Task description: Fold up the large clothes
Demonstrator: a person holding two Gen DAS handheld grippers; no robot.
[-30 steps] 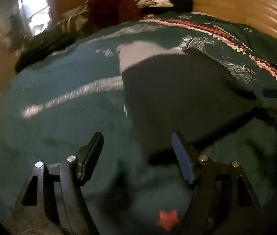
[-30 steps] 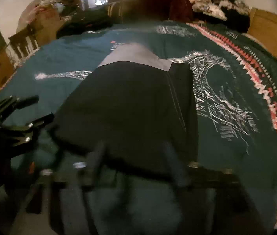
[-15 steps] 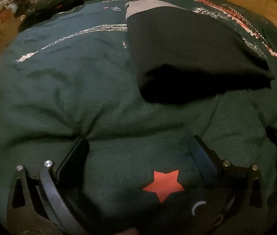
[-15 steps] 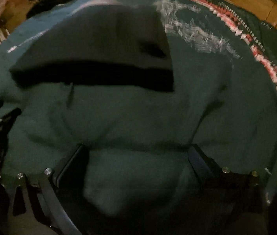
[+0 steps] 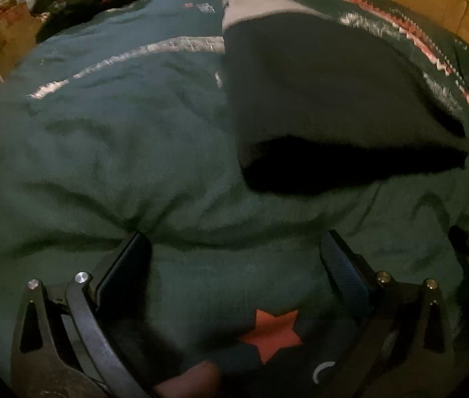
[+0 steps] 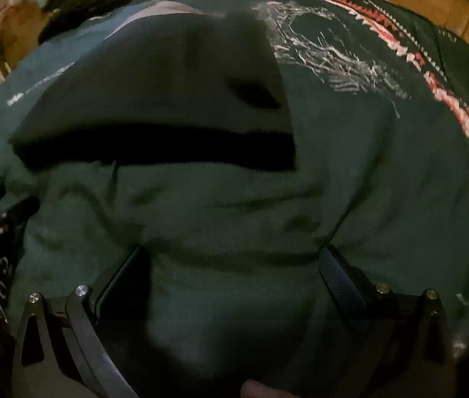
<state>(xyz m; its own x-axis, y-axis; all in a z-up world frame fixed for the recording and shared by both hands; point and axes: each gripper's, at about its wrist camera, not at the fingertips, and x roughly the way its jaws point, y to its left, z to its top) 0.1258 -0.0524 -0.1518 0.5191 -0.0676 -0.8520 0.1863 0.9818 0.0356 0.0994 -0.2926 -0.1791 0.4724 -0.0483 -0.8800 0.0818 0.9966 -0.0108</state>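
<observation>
Green patterned blanket (image 5: pixel 108 139) bunches between both grippers' wide-open jaws, left gripper (image 5: pixel 234 252) and right gripper (image 6: pixel 234 262); folded black garment (image 5: pixel 327 99) lies beyond.

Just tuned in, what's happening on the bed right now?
A person with two handheld grippers is folding clothes on a dark green blanket. A black garment lies folded on the blanket, with a grey piece showing at its far end. The left gripper and right gripper are both open, low over the blanket just short of the garment's near edge, holding nothing.
</observation>
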